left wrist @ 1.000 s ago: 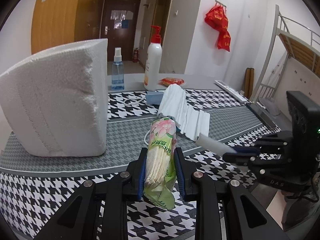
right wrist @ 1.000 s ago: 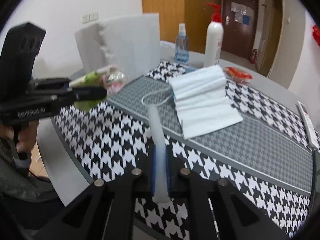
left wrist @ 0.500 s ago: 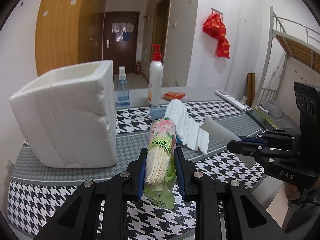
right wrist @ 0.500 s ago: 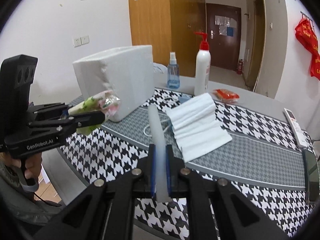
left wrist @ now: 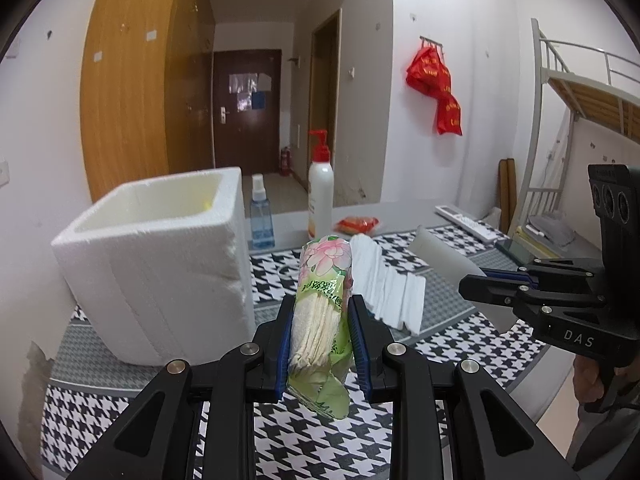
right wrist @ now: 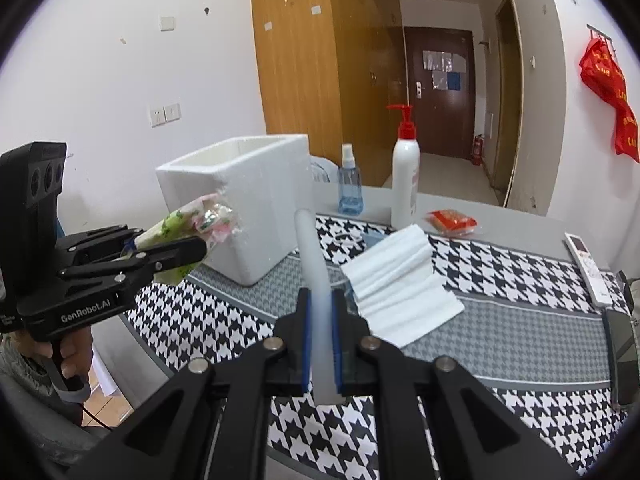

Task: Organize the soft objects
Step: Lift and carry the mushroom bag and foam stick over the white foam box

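My left gripper (left wrist: 322, 300) is shut on a green floral tissue pack (left wrist: 326, 264), held upright above the houndstooth table; the left gripper (right wrist: 200, 246) also shows at the left of the right wrist view, with the pack (right wrist: 188, 220) in front of the foam box. My right gripper (right wrist: 320, 300) is shut on a thin white foam strip (right wrist: 310, 248) that sticks up past its fingers. An open white foam box (left wrist: 160, 272) stands on the table at left. A folded white cloth (right wrist: 400, 292) lies flat mid-table.
Behind the box stand a blue spray bottle (left wrist: 262, 220) and a white pump bottle (left wrist: 320, 196), with a red packet (left wrist: 356, 224) beside them. A remote (right wrist: 588, 268) and a dark phone (right wrist: 622, 356) lie near the table's right edge. A hand (right wrist: 74, 356) holds the left grip.
Both grippers have risen with their loads still held. The foam box's open top has come into sight, and more of the room shows behind the table.
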The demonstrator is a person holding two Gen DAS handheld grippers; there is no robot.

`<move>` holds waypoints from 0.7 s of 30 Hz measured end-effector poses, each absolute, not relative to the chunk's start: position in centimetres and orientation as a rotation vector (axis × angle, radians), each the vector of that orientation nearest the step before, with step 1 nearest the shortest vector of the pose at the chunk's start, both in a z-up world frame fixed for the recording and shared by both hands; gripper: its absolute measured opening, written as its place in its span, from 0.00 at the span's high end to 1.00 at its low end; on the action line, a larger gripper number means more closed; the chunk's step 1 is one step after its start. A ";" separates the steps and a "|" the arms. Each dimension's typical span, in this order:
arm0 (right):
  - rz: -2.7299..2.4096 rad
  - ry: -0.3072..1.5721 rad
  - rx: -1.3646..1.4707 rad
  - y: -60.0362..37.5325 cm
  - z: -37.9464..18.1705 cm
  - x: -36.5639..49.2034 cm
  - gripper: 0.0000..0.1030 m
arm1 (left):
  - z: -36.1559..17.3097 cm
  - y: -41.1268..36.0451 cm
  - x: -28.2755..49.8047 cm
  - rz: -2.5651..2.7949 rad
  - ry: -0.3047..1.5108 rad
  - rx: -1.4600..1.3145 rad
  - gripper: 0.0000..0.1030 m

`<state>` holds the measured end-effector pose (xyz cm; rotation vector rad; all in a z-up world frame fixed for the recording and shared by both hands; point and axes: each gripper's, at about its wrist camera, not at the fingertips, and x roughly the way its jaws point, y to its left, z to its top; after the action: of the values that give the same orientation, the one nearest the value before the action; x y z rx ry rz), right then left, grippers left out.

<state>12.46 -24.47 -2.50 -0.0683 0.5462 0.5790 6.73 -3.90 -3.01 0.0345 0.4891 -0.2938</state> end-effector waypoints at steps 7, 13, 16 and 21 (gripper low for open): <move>0.575 0.509 -0.060 -24.2 -1.5 12.9 0.89 | -2.1 -3.6 6.8 -0.277 0.457 0.036 0.73; 0.580 0.477 -0.057 -24.2 -0.5 13.2 0.89 | -1.0 -3.3 6.5 -0.261 0.417 0.041 0.73; 0.584 0.461 -0.055 -24.2 0.1 13.4 0.89 | -0.2 -3.5 6.4 -0.250 0.394 0.055 0.73; 0.574 0.434 -0.067 -23.8 1.2 13.4 0.89 | 1.1 -3.5 6.3 -0.231 0.349 0.068 0.73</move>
<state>13.44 -23.81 1.18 -0.0674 0.4345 0.5742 6.32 -3.49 1.14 0.0681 0.3489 -0.2306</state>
